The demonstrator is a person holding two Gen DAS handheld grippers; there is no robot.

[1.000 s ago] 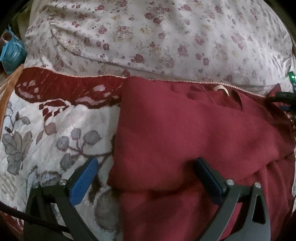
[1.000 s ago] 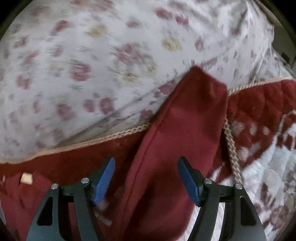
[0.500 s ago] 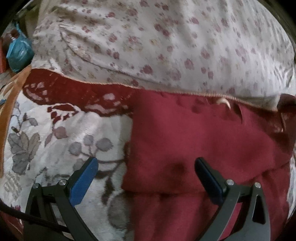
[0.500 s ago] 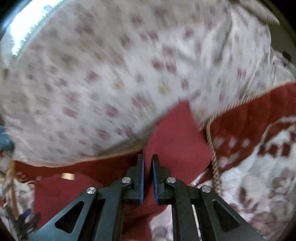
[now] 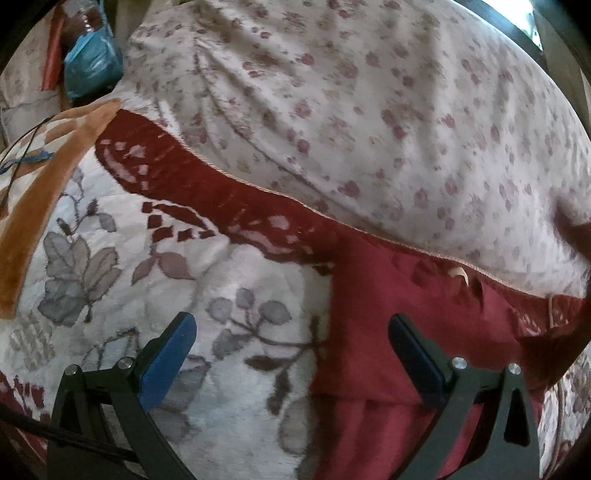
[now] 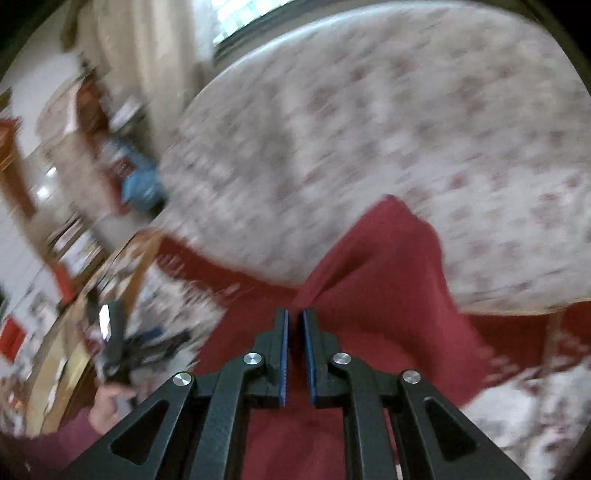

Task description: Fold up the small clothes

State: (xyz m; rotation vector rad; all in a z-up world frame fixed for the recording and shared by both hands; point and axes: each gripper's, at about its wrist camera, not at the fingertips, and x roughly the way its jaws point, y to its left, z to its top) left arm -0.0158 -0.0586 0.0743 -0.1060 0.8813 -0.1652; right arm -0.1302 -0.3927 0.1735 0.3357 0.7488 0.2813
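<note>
While the right tongs (image 6: pixel 294 334) pinch a raised edge of the red garment (image 5: pixel 399 332), which lies on the bed's patterned blanket (image 5: pixel 229 295) against the floral pillow (image 5: pixel 369 129), carry it across low; the left tongs (image 5: pixel 291 350), spread wide, should pin the fold line.

Daylight, soft, fairly dim indoors. Bright window (image 6: pixel 251 14) blown out at top of right wrist view; small glare patch at top right of left wrist view. Left wrist view mostly sharp, slight softness on the floral pillow (image 5: pixel 369 129). Right wrist view heavy motion blur all over the background, only the right gripper (image 6: pixel 294 354) crisp. Strong fisheye bending, black vignette at corners. Shadows weak and diffuse.
</note>
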